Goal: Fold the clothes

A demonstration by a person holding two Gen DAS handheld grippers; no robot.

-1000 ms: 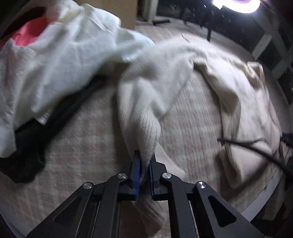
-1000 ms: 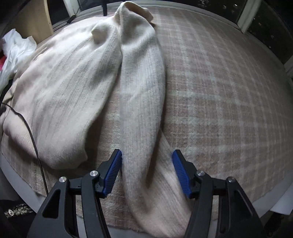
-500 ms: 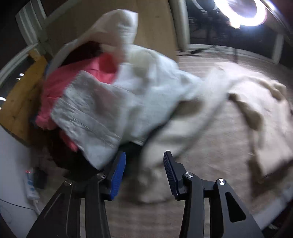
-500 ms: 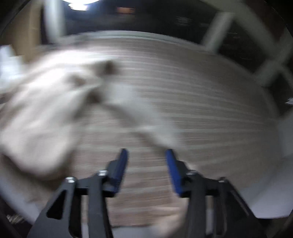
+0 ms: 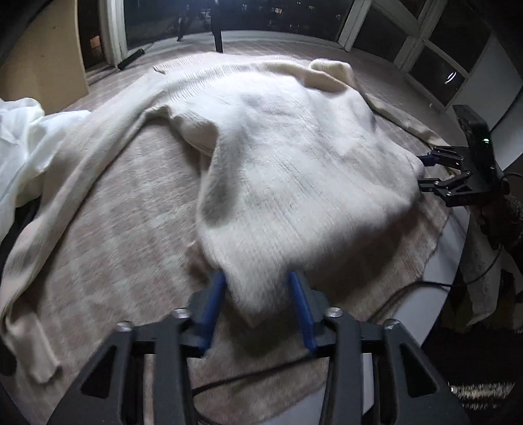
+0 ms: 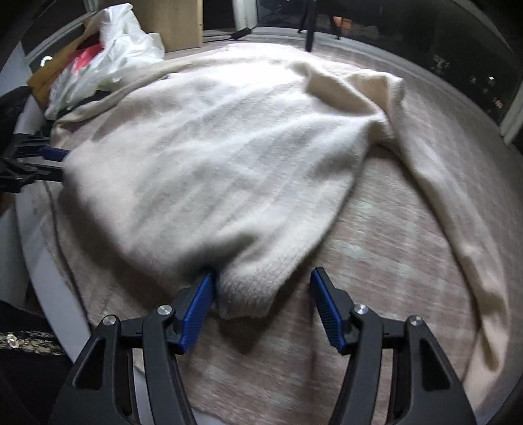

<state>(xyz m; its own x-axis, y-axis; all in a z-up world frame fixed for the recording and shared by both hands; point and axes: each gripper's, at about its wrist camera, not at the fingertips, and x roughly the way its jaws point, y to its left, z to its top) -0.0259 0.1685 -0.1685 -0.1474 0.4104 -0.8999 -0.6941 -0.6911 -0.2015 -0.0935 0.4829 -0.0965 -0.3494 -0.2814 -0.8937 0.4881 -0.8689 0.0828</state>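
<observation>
A cream knit sweater (image 5: 294,157) lies spread on the plaid-covered round table (image 5: 124,235), both sleeves flung outward. In the left wrist view one hem corner sits between the blue pads of my left gripper (image 5: 258,304); the jaws are closing and stand well apart. My right gripper (image 6: 261,307) is also closing around the other hem corner (image 6: 248,291); the cloth touches its left pad only, with a gap to the other. Each gripper shows in the other's view at the sweater's edge: the right gripper (image 5: 425,171), the left gripper (image 6: 55,163).
A heap of white cloth (image 6: 108,52) and pink cloth (image 6: 83,55) sits by a cardboard box (image 6: 176,23) at the table's far left. A black cable (image 5: 425,287) runs over the near table rim (image 5: 454,248). Dark windows stand behind.
The left gripper let go of the sleeve cuff it pinched and the right left the other sleeve. Both swung across the table and now stand at the sweater's two hem corners.
</observation>
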